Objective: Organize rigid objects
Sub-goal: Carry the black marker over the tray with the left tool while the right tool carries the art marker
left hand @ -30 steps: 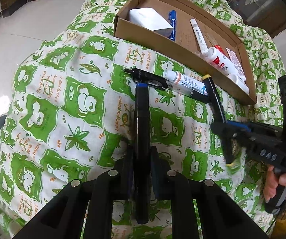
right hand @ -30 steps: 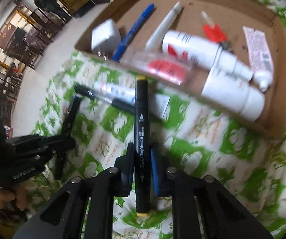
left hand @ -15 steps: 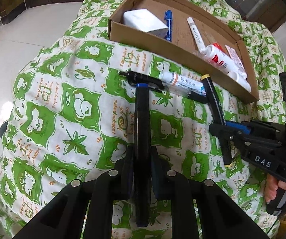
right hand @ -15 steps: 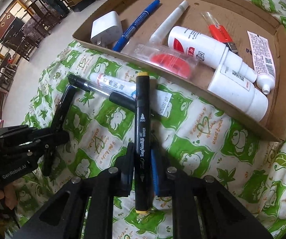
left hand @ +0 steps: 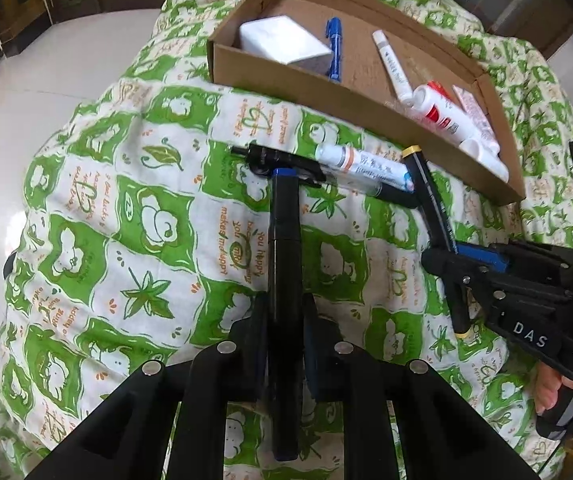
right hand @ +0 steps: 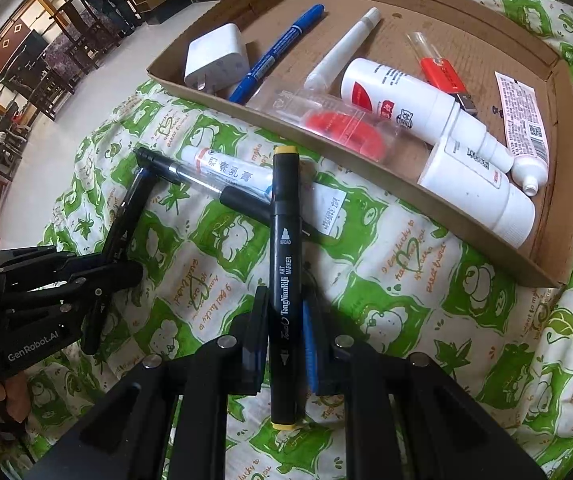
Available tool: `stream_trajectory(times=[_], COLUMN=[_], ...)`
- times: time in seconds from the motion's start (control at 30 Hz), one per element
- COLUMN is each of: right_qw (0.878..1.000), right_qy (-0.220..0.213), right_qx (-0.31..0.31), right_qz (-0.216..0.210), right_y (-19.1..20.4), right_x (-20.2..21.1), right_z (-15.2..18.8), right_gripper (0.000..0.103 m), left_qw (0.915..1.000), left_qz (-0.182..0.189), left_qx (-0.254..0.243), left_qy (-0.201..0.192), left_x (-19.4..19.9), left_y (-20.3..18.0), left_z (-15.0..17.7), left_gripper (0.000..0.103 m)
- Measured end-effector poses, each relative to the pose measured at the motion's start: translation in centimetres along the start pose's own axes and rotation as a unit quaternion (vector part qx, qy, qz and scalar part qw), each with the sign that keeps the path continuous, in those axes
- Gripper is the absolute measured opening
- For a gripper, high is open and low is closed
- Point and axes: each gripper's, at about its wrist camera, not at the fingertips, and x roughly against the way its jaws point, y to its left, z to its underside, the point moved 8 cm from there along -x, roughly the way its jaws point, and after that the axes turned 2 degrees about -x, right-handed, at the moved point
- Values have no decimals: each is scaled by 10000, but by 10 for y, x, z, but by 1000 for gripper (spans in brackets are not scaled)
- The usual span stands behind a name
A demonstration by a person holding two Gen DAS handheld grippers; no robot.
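Observation:
My left gripper (left hand: 284, 320) is shut on a black marker with a blue end (left hand: 284, 248), which points up the view toward a black pen (left hand: 286, 162) and a white ointment tube (left hand: 362, 164) on the green cloth. My right gripper (right hand: 285, 320) is shut on a black art marker with yellow ends (right hand: 285, 264); its far tip lies over the ointment tube (right hand: 230, 170). The right wrist view shows the left gripper (right hand: 114, 268) at the left. In the left wrist view the right gripper (left hand: 446, 268) is at the right. Beyond both lies a cardboard tray (right hand: 486, 220).
The tray (left hand: 326, 92) holds a white charger (right hand: 216, 58), a blue pen (right hand: 278, 54), a white pen (right hand: 344, 48), two white bottles (right hand: 406, 100), a red USB stick (right hand: 442, 74), a clear case (right hand: 338, 120) and a small tube (right hand: 522, 120). Pale floor lies off the cloth's left edge.
The right wrist view has pulled back a little from the tray and sharpened. Both grips are unchanged, and the left gripper has hardly moved.

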Motion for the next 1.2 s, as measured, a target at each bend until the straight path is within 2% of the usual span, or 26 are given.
stream_trajectory(times=[0.2, 0.37, 1.2], right_qw=[9995, 9975, 9962], right_qy=[-245, -512, -630], right_qx=[-52, -168, -86], right_qz=[-169, -454, -601], right_y=[0, 3, 10], right_x=[11, 27, 36], right_z=[-1, -5, -5], right_gripper=[15, 14, 14], left_qw=[9986, 9978, 9979], left_qz=[329, 383, 304], left_qx=[24, 28, -67], left_qy=[-409, -545, -564], left_x=[17, 26, 26], left_y=[-4, -7, -9], left_z=[-6, -9, -8], left_gripper=[14, 14, 14])
